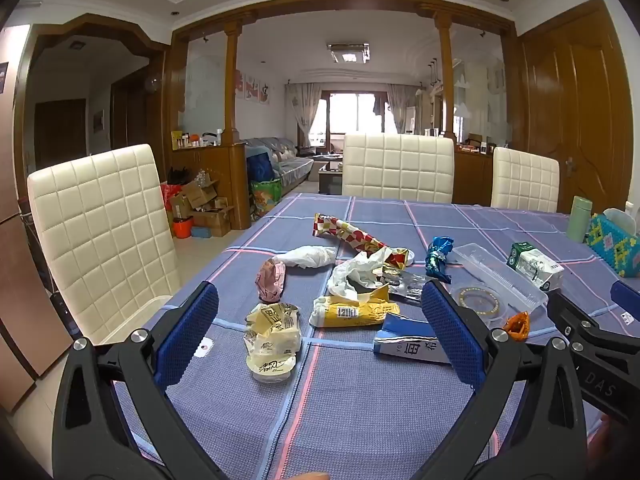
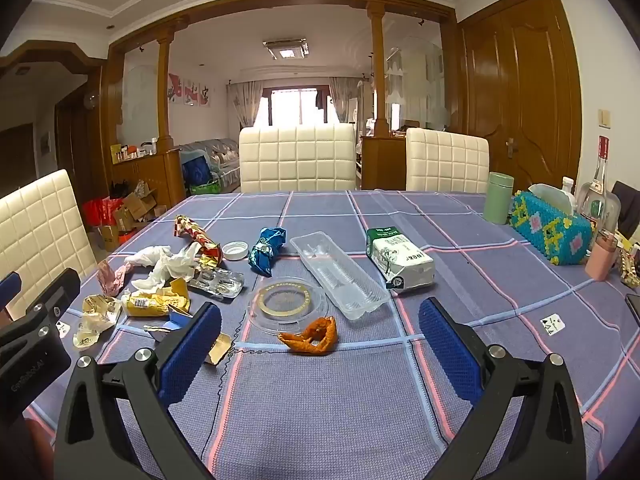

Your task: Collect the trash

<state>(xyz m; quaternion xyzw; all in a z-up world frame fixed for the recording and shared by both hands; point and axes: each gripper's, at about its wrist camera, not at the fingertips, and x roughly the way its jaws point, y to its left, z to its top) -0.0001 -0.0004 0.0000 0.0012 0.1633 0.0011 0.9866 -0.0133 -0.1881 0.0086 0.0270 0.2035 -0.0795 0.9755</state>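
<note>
Trash lies scattered on the blue plaid tablecloth (image 1: 352, 408). My left gripper (image 1: 320, 332) is open and empty above the near edge; a cream crumpled wrapper (image 1: 274, 340), a yellow wrapper (image 1: 352, 312) and a blue-white carton piece (image 1: 408, 346) lie between and beyond its fingers. My right gripper (image 2: 320, 344) is open and empty, with an orange crumpled wrapper (image 2: 314, 336) just beyond its fingertips. Further off lie a clear round lid (image 2: 286, 306), a clear plastic tray (image 2: 338, 274), a green-white milk carton (image 2: 398, 260), a blue foil wrapper (image 2: 266, 252) and white tissue (image 2: 164, 264).
Cream padded chairs stand at the left (image 1: 100, 232) and far side (image 2: 298, 160). At the right of the table stand a green cup (image 2: 498, 198), a beaded tissue box (image 2: 554, 226), a glass bottle (image 2: 598, 196) and a pink cup (image 2: 600, 260). Cardboard boxes (image 1: 200, 208) sit on the floor.
</note>
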